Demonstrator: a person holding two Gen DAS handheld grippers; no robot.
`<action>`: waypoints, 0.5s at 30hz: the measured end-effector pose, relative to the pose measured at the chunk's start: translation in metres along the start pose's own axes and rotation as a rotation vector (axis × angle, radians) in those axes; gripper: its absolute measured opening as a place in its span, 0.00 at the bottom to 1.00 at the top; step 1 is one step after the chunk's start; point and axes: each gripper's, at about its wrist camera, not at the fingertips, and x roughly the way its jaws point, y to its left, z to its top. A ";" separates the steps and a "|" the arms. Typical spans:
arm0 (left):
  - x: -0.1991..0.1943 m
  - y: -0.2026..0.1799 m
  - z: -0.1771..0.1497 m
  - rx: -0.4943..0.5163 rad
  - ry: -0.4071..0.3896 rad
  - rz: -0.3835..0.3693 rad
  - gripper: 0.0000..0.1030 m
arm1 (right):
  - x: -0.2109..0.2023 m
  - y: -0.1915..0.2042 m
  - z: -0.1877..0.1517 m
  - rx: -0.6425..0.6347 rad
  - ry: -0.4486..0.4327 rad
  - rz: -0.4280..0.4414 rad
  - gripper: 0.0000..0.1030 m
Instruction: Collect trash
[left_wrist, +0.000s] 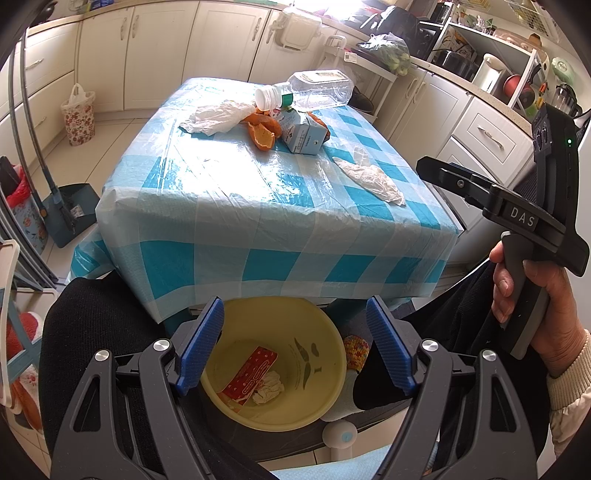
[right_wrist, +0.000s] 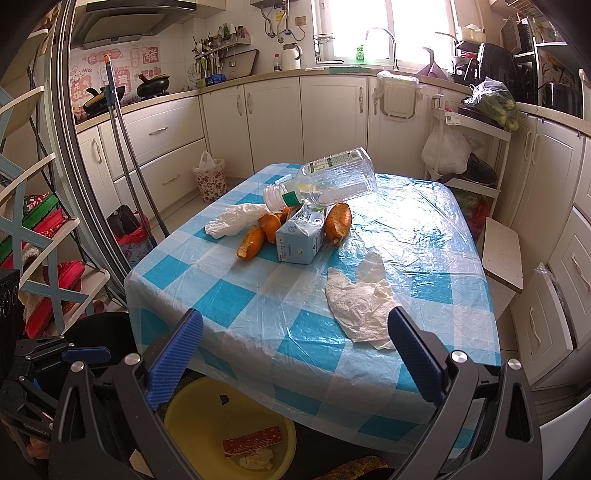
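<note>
Below, through the left wrist view: left gripper released, blue pads wide apart, nothing between them, poised over a yellow bin by the table's near edge. Inside the bin, a red wrapper and a crumpled tissue. Beyond, on a table under a blue checked cover: a clear bottle lying tilted on the pile, cap toward the left; orange peel just beside a small carton; a plastic bag to their left; a paper towel apart, nearer the right edge. At right, a hand around the right gripper's handle, seen side-on.

Next, through the right wrist view: right gripper likewise released, pads wide apart and empty, held above the table's near edge. Paper towel just ahead of the right pad. Bottle resting on carton and peel, bag to the left. Bin below the edge at lower left, wrapper and tissue in it.
</note>
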 end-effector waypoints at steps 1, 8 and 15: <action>0.000 0.000 0.000 0.000 0.000 0.000 0.74 | 0.000 0.000 0.000 0.000 0.000 0.000 0.93; 0.000 0.000 0.000 0.001 0.000 0.001 0.74 | 0.000 0.000 0.000 0.000 0.000 0.001 0.93; 0.000 0.000 0.000 0.001 0.001 0.001 0.74 | 0.000 0.000 0.000 0.001 -0.001 0.001 0.93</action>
